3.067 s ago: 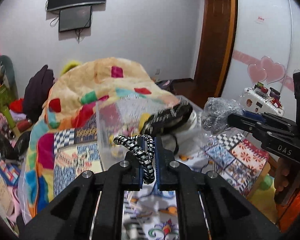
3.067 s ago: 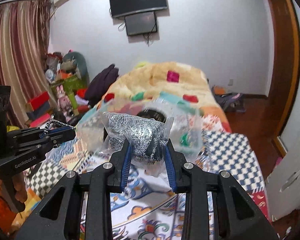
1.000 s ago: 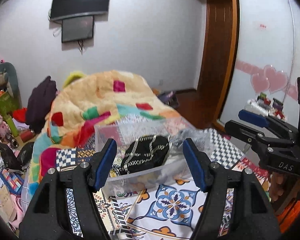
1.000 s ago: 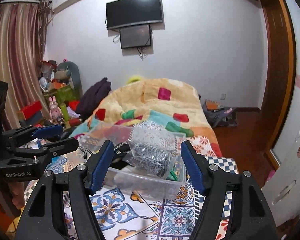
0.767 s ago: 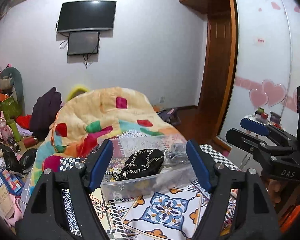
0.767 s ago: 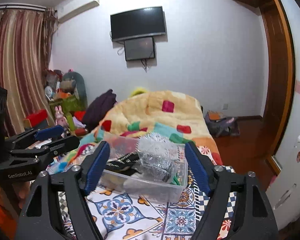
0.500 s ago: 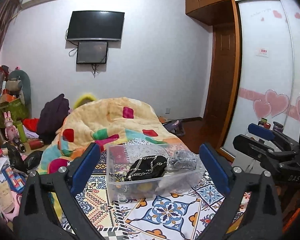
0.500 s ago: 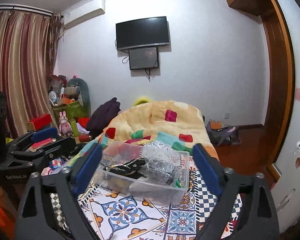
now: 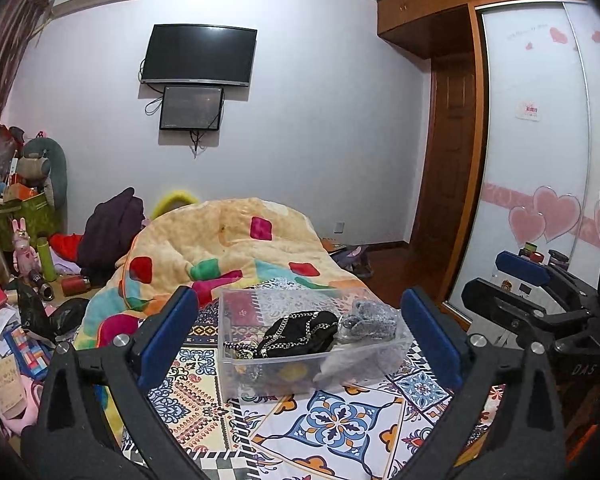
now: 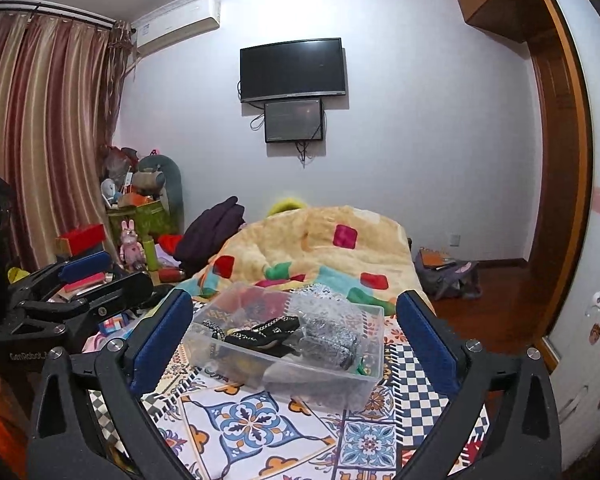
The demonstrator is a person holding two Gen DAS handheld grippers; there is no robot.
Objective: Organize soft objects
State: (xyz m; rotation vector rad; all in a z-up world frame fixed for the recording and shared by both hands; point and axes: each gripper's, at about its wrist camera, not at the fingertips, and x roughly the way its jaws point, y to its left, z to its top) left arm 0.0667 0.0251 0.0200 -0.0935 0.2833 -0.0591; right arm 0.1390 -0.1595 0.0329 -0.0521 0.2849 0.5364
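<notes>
A clear plastic bin (image 9: 236, 376) (image 10: 324, 380) stands on the patterned bedspread. In it lie a black item with a chain pattern (image 9: 300, 332) (image 10: 268, 330) and a grey knitted item in a clear bag (image 9: 370, 320) (image 10: 332, 336). My left gripper (image 9: 300, 340) is wide open and empty, held back from the bin. My right gripper (image 10: 292, 336) is also wide open and empty, back from the bin. Each gripper shows at the edge of the other's view.
A yellow patchwork blanket (image 9: 228, 248) is heaped behind the bin. Clutter, toys and boxes (image 9: 24, 264) fill the left side. A wardrobe with heart stickers (image 9: 540, 216) and a door stand on the right. A TV (image 10: 292, 70) hangs on the far wall.
Both grippers let go of their items into the bin, opened wide and pulled back and up from the bin.
</notes>
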